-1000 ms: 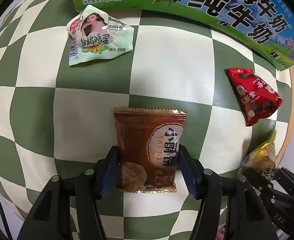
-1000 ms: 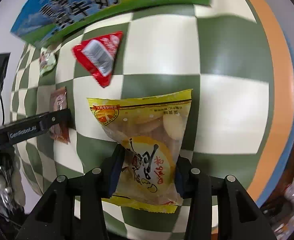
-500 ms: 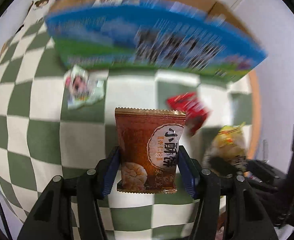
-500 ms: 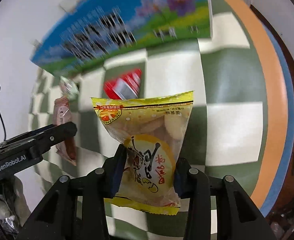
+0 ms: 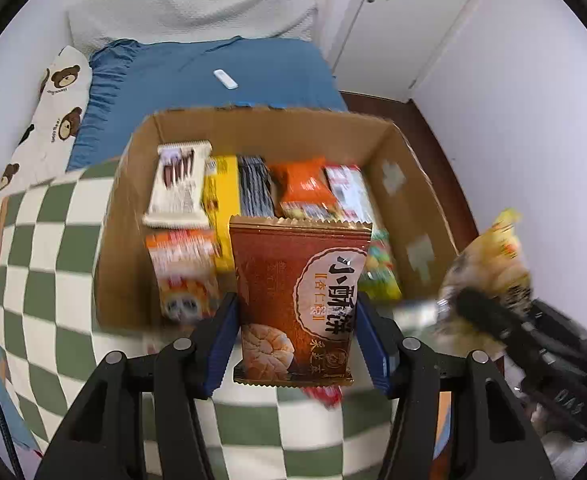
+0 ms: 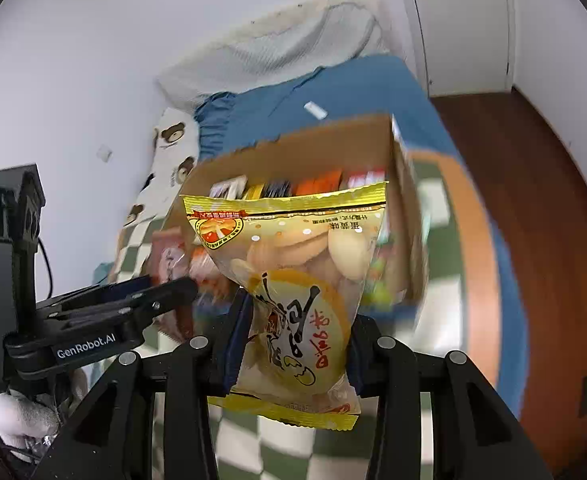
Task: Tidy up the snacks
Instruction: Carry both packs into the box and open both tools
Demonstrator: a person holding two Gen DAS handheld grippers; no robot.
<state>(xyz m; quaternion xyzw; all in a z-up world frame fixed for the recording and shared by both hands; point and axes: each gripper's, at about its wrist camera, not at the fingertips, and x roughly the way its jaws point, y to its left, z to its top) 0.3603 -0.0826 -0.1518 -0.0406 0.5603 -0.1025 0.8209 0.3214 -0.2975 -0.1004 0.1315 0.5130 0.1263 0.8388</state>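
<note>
My left gripper (image 5: 295, 344) is shut on a brown cookie packet (image 5: 299, 300) and holds it upright in the air in front of the open cardboard box (image 5: 409, 184). The box holds several snack packets standing in rows (image 5: 253, 188). My right gripper (image 6: 291, 340) is shut on a yellow egg-snack bag (image 6: 293, 280), lifted before the same box (image 6: 403, 216). The right gripper and its yellow bag also show at the right of the left wrist view (image 5: 489, 280). The left gripper shows at the left of the right wrist view (image 6: 93, 316).
The box stands on a green and white checkered tablecloth (image 5: 41, 248) with an orange and blue edge (image 6: 489, 264). A red packet (image 5: 327, 394) peeks out under the brown one. Behind is a bed with a blue sheet (image 5: 221, 68) and a bear pillow (image 5: 53, 112). A wooden floor (image 6: 533, 160) lies right.
Both grippers have lifted their packets off the tablecloth and tilted up. The views went from looking down at the table to looking into the open box and the room behind.
</note>
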